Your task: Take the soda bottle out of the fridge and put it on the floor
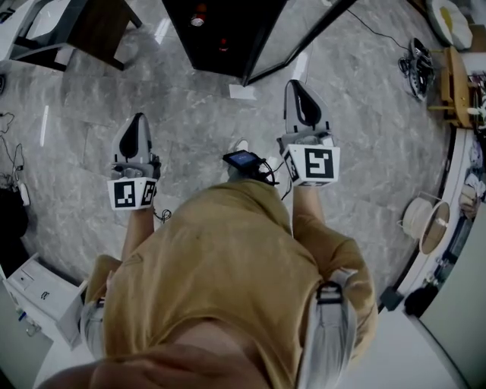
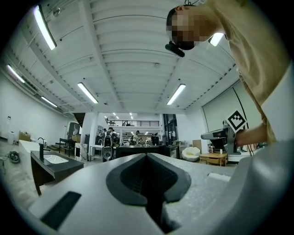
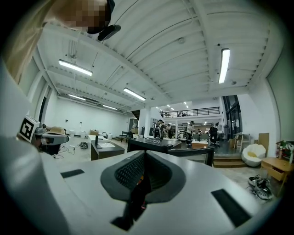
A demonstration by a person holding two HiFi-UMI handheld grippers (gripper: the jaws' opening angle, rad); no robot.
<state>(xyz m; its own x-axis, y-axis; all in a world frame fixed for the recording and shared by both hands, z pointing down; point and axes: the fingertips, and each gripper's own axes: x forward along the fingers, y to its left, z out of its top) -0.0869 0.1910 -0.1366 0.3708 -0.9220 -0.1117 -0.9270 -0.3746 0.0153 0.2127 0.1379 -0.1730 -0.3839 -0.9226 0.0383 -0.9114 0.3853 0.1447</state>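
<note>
No soda bottle shows in any view. In the head view my left gripper (image 1: 139, 120) and right gripper (image 1: 298, 85) are held level over the grey marble floor (image 1: 190, 114), pointing toward a black cabinet (image 1: 216, 34) at the top centre. A dark panel (image 1: 300, 38) angles out from the cabinet's corner. The left gripper (image 2: 147, 156) has its jaws together with nothing between them. In its own view the right gripper (image 3: 144, 153) is likewise shut and empty. The black cabinet (image 3: 151, 144) stands straight ahead of it.
A dark sink stand (image 1: 83, 23) is at the top left. A wooden table (image 1: 456, 83), a cable tangle (image 1: 416, 64) and a cable reel (image 1: 425, 220) line the right side. A white box (image 1: 34, 285) sits at the lower left. People stand far back in the hall (image 2: 138, 137).
</note>
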